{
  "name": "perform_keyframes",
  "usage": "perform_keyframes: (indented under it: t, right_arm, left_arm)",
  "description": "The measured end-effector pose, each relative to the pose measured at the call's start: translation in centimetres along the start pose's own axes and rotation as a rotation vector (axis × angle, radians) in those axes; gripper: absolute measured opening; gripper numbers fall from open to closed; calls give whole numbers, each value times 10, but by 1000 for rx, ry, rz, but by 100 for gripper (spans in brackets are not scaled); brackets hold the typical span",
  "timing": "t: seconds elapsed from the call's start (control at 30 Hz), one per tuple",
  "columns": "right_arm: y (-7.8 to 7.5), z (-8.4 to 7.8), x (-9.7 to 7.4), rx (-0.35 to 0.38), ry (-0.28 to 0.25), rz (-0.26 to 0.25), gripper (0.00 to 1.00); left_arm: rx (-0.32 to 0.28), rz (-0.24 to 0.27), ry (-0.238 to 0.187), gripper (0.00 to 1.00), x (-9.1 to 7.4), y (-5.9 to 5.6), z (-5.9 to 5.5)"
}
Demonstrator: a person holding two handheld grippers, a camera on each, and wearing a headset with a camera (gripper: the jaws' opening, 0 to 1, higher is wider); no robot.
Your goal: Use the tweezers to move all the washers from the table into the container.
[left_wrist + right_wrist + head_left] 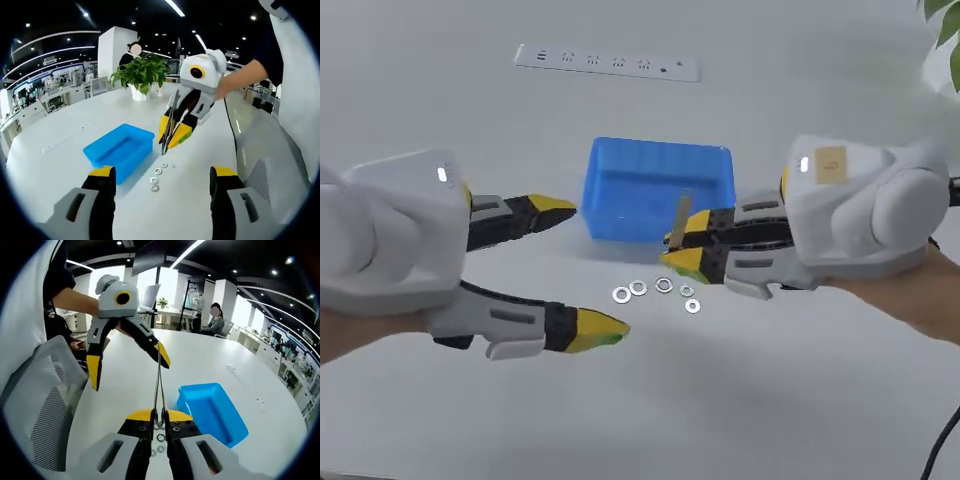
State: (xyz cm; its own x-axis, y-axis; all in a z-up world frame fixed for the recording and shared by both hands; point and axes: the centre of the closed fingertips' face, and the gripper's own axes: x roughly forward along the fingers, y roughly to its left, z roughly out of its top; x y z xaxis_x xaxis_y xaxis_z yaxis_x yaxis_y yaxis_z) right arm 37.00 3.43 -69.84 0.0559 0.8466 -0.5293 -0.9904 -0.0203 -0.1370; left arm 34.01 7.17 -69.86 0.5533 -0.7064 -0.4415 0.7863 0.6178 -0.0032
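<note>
Left gripper, jaws spread, empty; right gripper clamped on tweezers over washers, near container. Risk: thin tweezers twisting in grip, flicking flat washers across table.

Table: everything rests on it.
- Container at centre of the head view.
- Power strip behind the container, well apart from it, toward the far side.
- 5 washers on the table just in front of the container's near wall, in a loose row from left to right.
- Left gripper to the left of the row.
- Right gripper over the row's right end, tweezers between its jaws and before the container's near wall. Tips near the washers; contact cannot be told.
- Plant in the far right corner.
- Chair beside the table, left in the right gripper view.
</note>
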Motion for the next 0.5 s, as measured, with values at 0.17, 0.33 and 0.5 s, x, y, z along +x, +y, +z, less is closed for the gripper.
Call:
perform_keyframes:
  t: [0.17, 0.33, 0.5]
  right_arm:
    - [-21, 17, -10, -9, -26, -27, 9]
    - [-55, 32, -13, -12, -59, -74, 9]
    - [-87, 30, -1, 4, -69, -105, 9]
  left_arm:
    - [-9, 13, -11, 89, -3, 2, 0]
    - [-25, 63, -28, 99, -9, 11, -1]
    - [-43, 100, -31, 99, -18, 20, -6]
